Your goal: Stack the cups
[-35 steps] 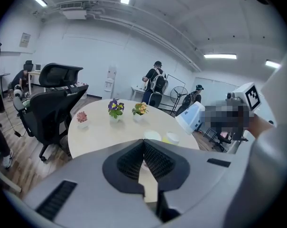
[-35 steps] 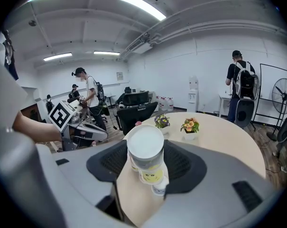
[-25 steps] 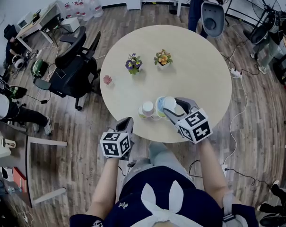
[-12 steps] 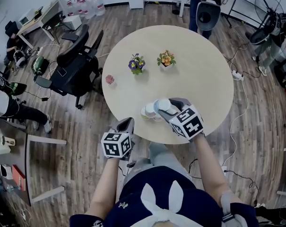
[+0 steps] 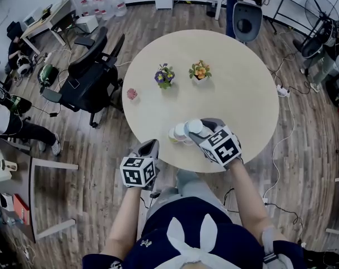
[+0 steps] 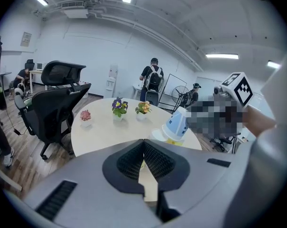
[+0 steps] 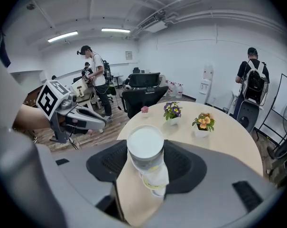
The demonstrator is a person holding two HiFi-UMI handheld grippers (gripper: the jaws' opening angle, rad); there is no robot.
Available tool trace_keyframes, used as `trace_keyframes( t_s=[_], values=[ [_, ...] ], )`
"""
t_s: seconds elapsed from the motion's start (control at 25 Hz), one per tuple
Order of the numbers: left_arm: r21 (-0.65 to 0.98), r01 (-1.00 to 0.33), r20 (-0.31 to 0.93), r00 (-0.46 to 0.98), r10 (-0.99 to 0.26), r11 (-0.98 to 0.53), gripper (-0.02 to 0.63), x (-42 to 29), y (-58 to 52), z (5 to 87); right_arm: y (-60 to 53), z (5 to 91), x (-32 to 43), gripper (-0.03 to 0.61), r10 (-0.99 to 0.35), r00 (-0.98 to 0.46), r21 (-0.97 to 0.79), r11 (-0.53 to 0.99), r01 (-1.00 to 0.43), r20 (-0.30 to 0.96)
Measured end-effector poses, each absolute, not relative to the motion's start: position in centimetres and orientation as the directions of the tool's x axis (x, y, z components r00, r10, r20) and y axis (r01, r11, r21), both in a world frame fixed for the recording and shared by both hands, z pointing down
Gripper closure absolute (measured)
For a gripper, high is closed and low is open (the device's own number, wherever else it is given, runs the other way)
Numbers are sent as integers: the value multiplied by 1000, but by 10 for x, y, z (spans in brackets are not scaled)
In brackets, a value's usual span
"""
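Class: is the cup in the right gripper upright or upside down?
Upside down, tilted: the pale blue patterned tapered cup has its narrow flat base uppermost between the jaws of the right gripper.

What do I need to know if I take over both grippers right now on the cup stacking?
Left gripper: shut, empty, at the near edge of the table.
Right gripper: shut on the blue cup, which is mouth down and tilted.
Cups: blue cup over a yellow-banded cup, with a third cup beside them.
Done: nothing released yet.
Left: probably seat the blue cup, let go, then stack the third cup.
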State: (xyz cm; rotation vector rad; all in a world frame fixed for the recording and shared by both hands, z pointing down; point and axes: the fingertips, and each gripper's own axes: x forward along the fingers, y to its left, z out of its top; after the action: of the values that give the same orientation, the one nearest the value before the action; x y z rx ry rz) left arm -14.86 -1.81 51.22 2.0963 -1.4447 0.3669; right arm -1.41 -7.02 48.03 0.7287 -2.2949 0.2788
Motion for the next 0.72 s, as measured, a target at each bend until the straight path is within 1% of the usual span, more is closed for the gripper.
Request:
trace_keyframes(
  t_s=[0.72],
  values=[
    [293,-918,525,388,-758,-267,592,-144,-23,515,-69,490,-18,330,-402,-603,25,845,-534,689]
  ],
)
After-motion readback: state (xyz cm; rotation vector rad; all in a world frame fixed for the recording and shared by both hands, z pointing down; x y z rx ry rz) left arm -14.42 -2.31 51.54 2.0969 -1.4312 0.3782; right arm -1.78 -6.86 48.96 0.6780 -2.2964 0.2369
